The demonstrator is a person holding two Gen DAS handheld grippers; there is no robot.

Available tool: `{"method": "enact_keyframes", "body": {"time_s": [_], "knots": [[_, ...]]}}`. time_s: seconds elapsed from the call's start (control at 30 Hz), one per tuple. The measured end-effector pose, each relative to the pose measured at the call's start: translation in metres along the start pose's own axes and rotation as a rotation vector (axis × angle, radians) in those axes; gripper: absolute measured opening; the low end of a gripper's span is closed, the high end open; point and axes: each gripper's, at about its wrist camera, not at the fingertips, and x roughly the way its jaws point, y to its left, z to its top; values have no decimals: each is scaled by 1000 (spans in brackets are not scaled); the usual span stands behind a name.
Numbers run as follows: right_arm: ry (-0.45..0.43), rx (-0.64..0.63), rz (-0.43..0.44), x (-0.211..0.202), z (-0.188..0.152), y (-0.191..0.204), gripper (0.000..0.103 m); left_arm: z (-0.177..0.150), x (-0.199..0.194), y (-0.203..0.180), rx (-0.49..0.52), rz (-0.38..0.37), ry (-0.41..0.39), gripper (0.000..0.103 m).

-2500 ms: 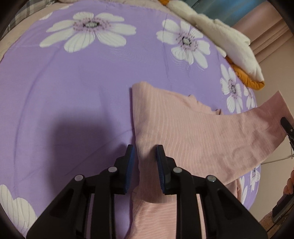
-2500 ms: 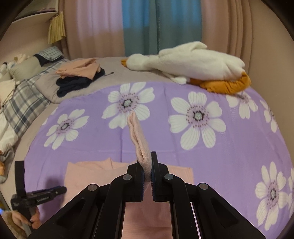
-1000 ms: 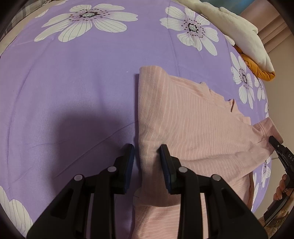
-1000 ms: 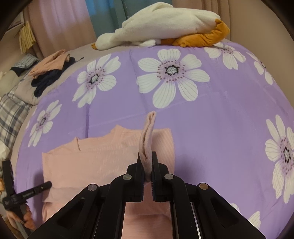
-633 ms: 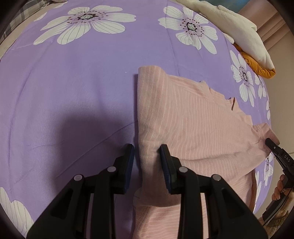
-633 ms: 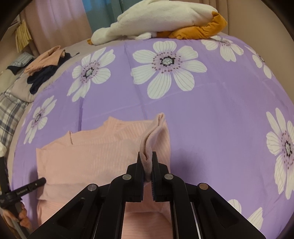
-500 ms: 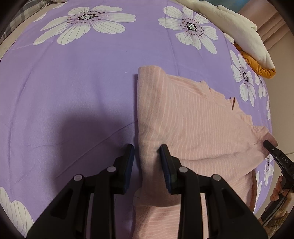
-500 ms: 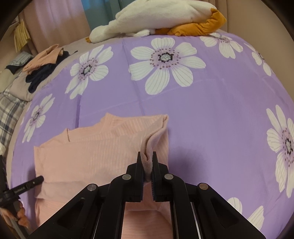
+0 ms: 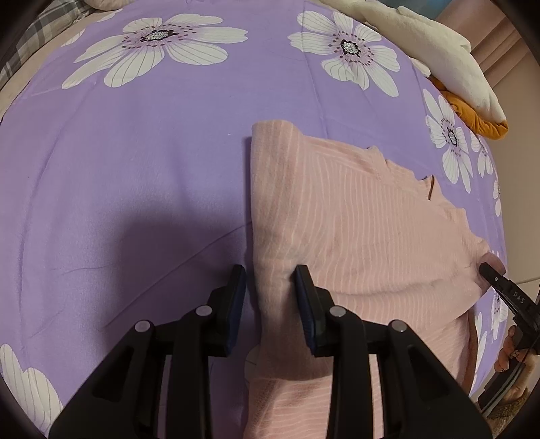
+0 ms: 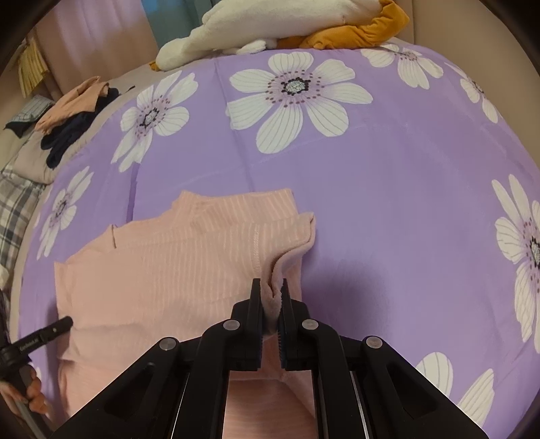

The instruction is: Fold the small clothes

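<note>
One pale pink ribbed knit top with thin white stripes (image 9: 354,229) lies partly folded on a purple bedspread printed with large white daisies (image 9: 135,162), its neckline toward the far side of the bed. Two black handheld grippers work on it.

The left gripper (image 9: 270,287) points steeply down at the garment's left folded edge; its two blue-padded fingers (image 9: 305,293) stand apart, one on each side of that thick fold, and whether the pads press the cloth cannot be told from either view.

The right gripper (image 10: 270,300) is clamped on a pinched ridge of the same pink fabric at the garment's right edge, the cloth bunched between its nearly closed fingers and trailing back onto the laid-down layer. In the left wrist view, its tip meets the garment's far right corner, with part of a person's hand (image 9: 509,351) at the frame edge.

Four daisies show whole or nearly whole in the right wrist view, with more cut off at the rim. At the far end of the bed lies one white plush blanket (image 10: 270,23) over one orange cloth (image 10: 354,33); to the left, one small stack of peach and navy clothes (image 10: 74,111).
</note>
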Motion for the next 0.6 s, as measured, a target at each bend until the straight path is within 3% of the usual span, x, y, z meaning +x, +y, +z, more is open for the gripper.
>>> {"method": "enact_keyframes", "body": {"time_s": [0.6], "knots": [[30,34,14,9,-9,-10,7,-2,0,-1,6,5,-8,33]]}}
